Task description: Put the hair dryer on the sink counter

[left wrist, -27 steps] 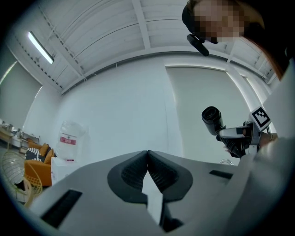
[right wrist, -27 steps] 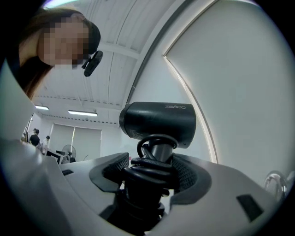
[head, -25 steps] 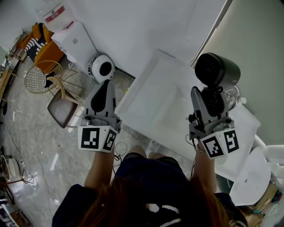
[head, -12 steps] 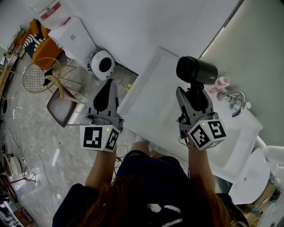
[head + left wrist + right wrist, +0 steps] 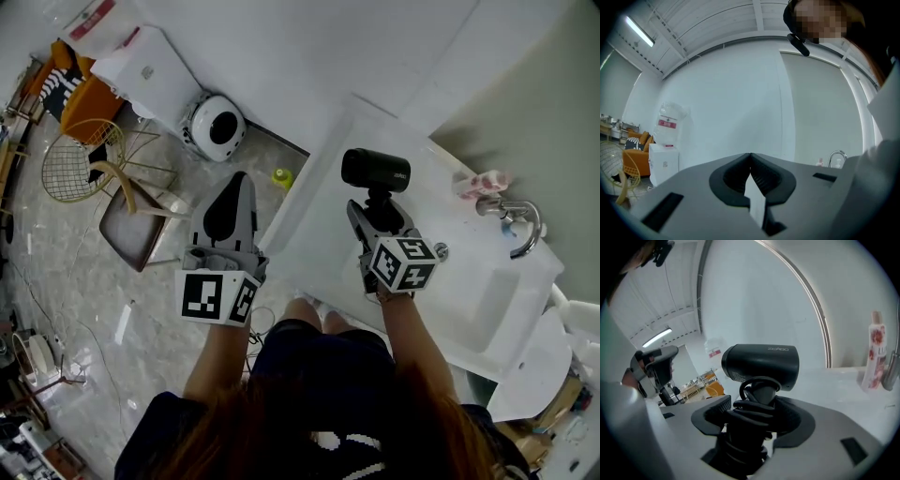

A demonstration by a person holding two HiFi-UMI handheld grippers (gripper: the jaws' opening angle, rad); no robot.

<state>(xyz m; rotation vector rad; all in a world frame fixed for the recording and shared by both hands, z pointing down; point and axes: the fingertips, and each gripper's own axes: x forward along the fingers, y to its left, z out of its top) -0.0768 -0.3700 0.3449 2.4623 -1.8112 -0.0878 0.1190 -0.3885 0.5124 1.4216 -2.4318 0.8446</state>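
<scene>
"While I have both feeds up, ask what you need."

"Where's the hair dryer?"

"In my right claw. The jaws are clamped on its handle, and the black cord is wound round that handle right where they bite. The barrel sits crosswise just past the jaw tips, upright on the handle, with grey lettering on its side in the right gripper view."

"Is it down on the bench yet?"

"From the head view, claw and dryer hang over the bare white part of the bench. Whether anything touches the surface, I cannot tell."

"What's around that claw?"

"Off to its right and further on stand a pink-patterned bottle and a chrome faucet, both well apart from the dryer. The sink basin lies to the right of the claw too."

"And your left claw?"

"Closed on nothing. In the left gripper view the jaw tips meet with only wall showing past them. It hangs over the floor, beside the bench's left edge, well apart from the right one."

"Anything below it?"

"A round white appliance sits on the floor ahead of it, a small yellow-green object is just to its right by the bench edge, and a gold wire chair stands off to its left."
</scene>
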